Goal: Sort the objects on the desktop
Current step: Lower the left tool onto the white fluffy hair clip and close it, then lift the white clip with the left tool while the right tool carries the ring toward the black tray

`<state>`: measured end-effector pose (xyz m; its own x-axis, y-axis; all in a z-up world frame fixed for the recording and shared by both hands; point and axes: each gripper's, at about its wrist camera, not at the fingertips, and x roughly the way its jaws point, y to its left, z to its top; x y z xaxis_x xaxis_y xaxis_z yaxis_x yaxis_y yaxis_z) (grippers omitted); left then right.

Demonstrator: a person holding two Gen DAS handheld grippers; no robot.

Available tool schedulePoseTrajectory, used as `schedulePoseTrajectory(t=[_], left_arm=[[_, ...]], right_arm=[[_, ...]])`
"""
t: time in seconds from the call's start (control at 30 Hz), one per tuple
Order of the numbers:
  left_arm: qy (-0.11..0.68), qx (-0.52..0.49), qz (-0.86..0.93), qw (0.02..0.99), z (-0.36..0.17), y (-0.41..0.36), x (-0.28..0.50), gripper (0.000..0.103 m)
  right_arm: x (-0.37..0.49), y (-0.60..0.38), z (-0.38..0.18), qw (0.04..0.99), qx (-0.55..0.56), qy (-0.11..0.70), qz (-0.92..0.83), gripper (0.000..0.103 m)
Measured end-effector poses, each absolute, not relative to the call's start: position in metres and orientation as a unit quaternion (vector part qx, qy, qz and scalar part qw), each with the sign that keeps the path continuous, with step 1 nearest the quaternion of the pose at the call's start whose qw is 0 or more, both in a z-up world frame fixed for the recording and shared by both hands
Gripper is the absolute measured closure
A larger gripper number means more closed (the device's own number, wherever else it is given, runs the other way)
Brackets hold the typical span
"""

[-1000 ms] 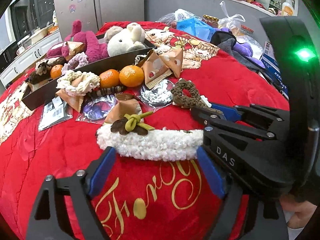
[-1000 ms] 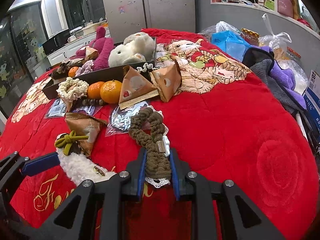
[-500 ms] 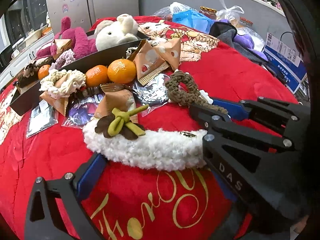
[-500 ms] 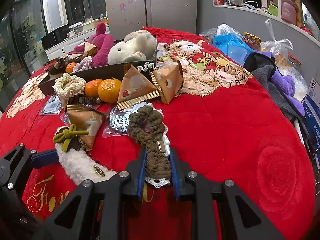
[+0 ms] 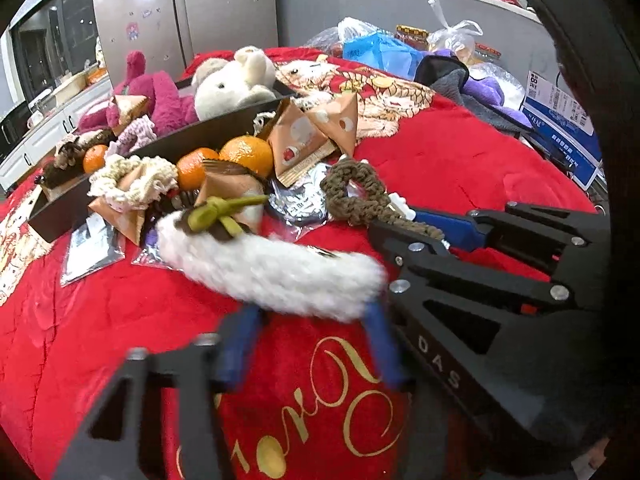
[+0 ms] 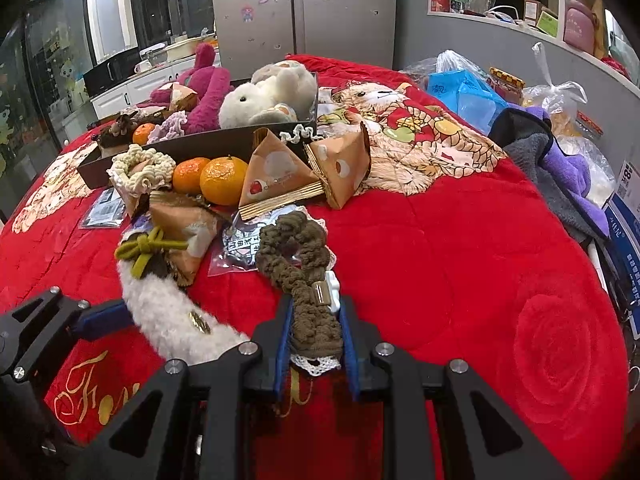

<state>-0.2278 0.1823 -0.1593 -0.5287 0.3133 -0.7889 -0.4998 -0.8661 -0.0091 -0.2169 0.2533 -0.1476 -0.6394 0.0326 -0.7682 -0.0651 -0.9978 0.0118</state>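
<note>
My left gripper is shut on a white fluffy hairband with an olive bow, holding its right end; the band tilts up off the red cloth. It also shows in the right wrist view. My right gripper is shut on a brown knitted scrunchie with a white clip; the scrunchie also shows in the left wrist view. The dark tray behind holds plush toys, a tangerine and hair ties.
In front of the tray lie two tangerines, triangular snack packs, a cream scrunchie and foil packets. Bags, a grey and purple cloth and a box sit at the right edge.
My left gripper has closed on the white hairband and lifted it, tilting its bow end upward. My right gripper stays shut on the brown scrunchie, nearly still.
</note>
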Motion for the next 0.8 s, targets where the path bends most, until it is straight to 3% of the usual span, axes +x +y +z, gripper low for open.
schedulePoseTrajectory(t=[0.07, 0.1, 0.33, 0.4, 0.8], left_arm=[[0.102, -0.428, 0.866, 0.239, -0.158, 0.179, -0.228, 0.067], [0.100, -0.429, 0.866, 0.238, -0.158, 0.178, -0.228, 0.076], [0.081, -0.432, 0.865, 0.241, -0.154, 0.166, -0.225, 0.079], [0.078, -0.430, 0.866, 0.241, -0.151, 0.163, -0.222, 0.086], [0.065, -0.388, 0.891, 0.228, -0.118, 0.137, -0.203, 0.093]], right_arm=[[-0.216, 0.253, -0.146, 0.024, -0.420, 0.026, 0.907, 0.080], [-0.215, 0.252, -0.145, 0.023, -0.418, 0.029, 0.908, 0.080], [-0.210, 0.242, -0.135, 0.020, -0.405, 0.019, 0.914, 0.081], [-0.208, 0.240, -0.131, 0.020, -0.401, 0.017, 0.916, 0.081], [-0.189, 0.226, -0.094, 0.020, -0.366, -0.002, 0.931, 0.081]])
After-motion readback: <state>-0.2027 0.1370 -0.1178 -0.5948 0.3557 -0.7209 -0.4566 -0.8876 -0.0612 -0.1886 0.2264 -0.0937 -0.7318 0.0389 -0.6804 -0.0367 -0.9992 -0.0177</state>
